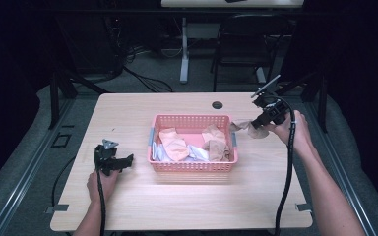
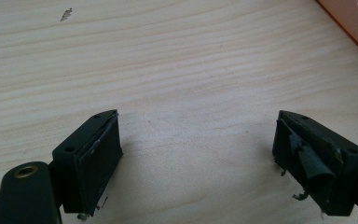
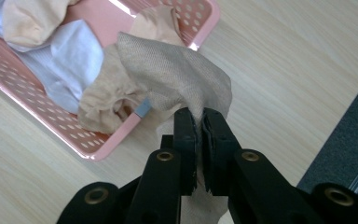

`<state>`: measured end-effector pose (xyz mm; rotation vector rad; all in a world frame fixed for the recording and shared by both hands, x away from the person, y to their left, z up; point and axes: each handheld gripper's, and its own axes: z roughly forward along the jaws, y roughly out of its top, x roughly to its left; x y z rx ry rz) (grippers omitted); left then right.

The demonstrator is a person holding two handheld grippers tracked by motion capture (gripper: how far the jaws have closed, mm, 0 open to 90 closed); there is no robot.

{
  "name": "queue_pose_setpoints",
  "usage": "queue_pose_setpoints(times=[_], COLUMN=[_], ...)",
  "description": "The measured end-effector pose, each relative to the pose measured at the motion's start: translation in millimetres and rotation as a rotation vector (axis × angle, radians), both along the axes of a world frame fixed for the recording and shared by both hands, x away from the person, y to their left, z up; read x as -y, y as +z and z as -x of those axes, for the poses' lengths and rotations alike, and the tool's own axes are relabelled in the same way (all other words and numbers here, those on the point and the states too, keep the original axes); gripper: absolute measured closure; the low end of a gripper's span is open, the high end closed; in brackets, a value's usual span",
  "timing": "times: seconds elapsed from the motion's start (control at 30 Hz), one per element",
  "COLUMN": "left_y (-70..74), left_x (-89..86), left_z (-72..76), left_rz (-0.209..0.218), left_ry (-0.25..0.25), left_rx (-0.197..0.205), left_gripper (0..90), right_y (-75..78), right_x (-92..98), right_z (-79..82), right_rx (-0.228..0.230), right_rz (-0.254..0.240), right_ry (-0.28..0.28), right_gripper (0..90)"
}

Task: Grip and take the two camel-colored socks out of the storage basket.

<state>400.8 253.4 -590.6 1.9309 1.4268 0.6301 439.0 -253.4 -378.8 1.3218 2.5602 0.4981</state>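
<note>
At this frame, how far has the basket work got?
Nothing looks finished: no cloth lies on the table. In hand: the right gripper is shut on a beige cloth just beyond the pink basket rim. Several cloths remain inside. The left gripper is open over bare wood.

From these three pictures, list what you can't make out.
1. The lower end of the beige cloth: right gripper view, hidden behind the right gripper, whose jaws are shut on it.
2. Most of the pink basket: left gripper view, cut off by the top right corner.
3. What kind of garments lie in the basket: high view, too small.
</note>
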Motion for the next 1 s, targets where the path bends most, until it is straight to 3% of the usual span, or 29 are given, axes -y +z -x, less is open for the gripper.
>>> queue_pose_setpoints(times=[0.53,0.83,1.0], left_y=[0.0,0.0,0.0], left_x=[0.0,0.1,0.1], left_z=[0.0,0.0,0.0], left_rz=[-0.001,0.000,0.000], left_ry=[0.000,0.001,0.001], left_rx=[0.000,0.000,0.000], left_gripper=[15.0,15.0,15.0], right_y=[-9.0,-20.4,-34.6], right_x=[38.4,44.3,46.2], right_z=[0.2,-4.1,-8.4], right_rx=[-0.027,-0.050,-0.071], right_rz=[0.042,0.065,0.088], right_ry=[-0.088,-0.112,-0.133], right_gripper=[85.1,85.1,85.1])
